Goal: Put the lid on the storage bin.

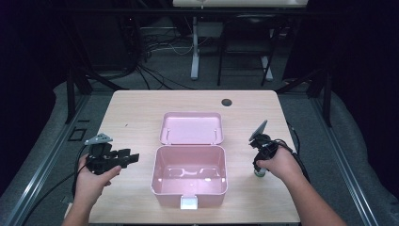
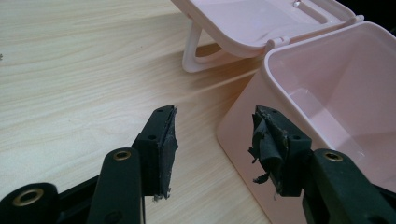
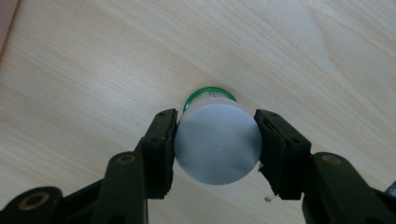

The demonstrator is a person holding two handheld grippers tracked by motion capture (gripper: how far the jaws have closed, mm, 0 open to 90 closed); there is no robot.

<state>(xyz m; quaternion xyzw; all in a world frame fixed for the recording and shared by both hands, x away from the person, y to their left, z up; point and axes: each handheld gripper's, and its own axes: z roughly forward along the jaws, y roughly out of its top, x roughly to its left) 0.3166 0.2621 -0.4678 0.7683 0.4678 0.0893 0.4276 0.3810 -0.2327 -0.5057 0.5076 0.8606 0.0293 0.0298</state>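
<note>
Your right claw point(image 3: 215, 145) grips the white cap of the bottle point(image 3: 217, 142), which stands upright on the worktop point(image 1: 131, 108) near its right edge. The open box point(image 1: 189, 175) lies to the bottle's left, toward the middle. Your left claw point(image 2: 215, 140) is wide and empty beside the box's left wall.

No readable text, label or number shows anywhere.
</note>
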